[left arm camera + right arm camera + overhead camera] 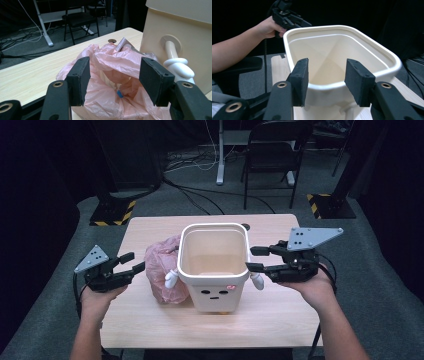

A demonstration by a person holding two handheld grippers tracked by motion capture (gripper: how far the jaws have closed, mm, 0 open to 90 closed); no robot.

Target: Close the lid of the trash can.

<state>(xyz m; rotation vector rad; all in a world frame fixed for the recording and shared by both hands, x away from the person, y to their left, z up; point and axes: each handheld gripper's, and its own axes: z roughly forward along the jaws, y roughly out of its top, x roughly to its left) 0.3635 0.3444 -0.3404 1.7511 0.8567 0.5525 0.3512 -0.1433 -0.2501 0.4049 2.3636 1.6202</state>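
Both forearms come in over the desk's (280, 320) near edge, each hand holding its gripper level and pointing inward: the left gripper (134, 262), jaws spread, faces the crumpled pink plastic bag (162, 267), and the right gripper (255, 259), jaws spread and empty, sits just beside the rim of the bin (214, 265). The bin is cream-white, square-mouthed and empty, with a small face on its front and stubby arms; it stands mid-desk, the bag touching its left side.

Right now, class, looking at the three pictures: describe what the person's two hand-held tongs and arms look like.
Both the left tongs and the right tongs are black, each with two flat rectangular jaw pads fixed by brass-coloured rivets. A grey three-cornered plate dotted with small holes tops each, and a black cable trails from each. The forearms are bare, no sleeves.
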